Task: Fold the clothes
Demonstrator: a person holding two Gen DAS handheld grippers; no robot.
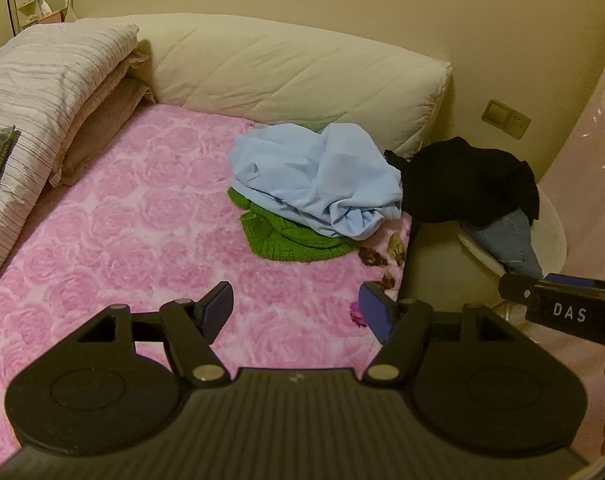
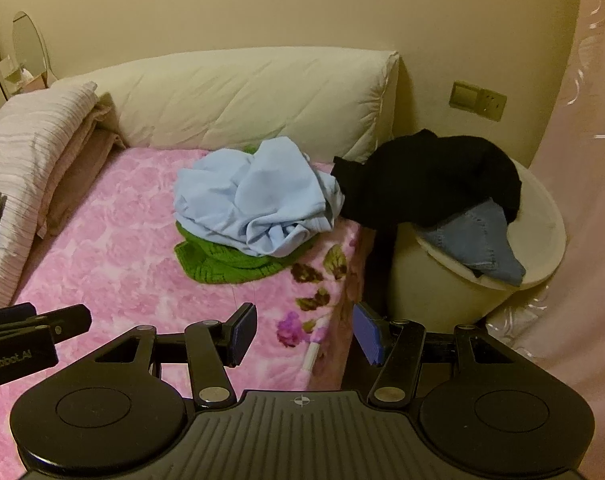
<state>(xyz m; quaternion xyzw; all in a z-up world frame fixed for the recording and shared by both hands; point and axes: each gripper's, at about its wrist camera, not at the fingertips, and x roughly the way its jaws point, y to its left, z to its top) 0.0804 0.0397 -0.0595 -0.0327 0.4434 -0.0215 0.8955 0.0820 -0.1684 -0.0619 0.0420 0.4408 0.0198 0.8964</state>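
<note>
A crumpled light blue garment (image 1: 322,176) lies on a green knitted garment (image 1: 286,240) on the pink rose blanket (image 1: 122,220), near the bed's right edge. A black garment (image 1: 466,184) and blue jeans (image 1: 510,240) hang over a round white tub (image 1: 550,224) beside the bed. The same pile shows in the right wrist view: blue garment (image 2: 258,200), green knit (image 2: 222,264), black garment (image 2: 430,176), jeans (image 2: 478,244). My left gripper (image 1: 298,312) is open and empty above the blanket, short of the pile. My right gripper (image 2: 306,332) is open and empty over the bed's right edge.
A large cream pillow (image 1: 294,68) lies along the wall behind the pile. Folded striped bedding (image 1: 38,92) is stacked at the left. A pink curtain (image 2: 590,160) hangs at the right. A wall socket (image 2: 478,100) sits above the tub (image 2: 542,216).
</note>
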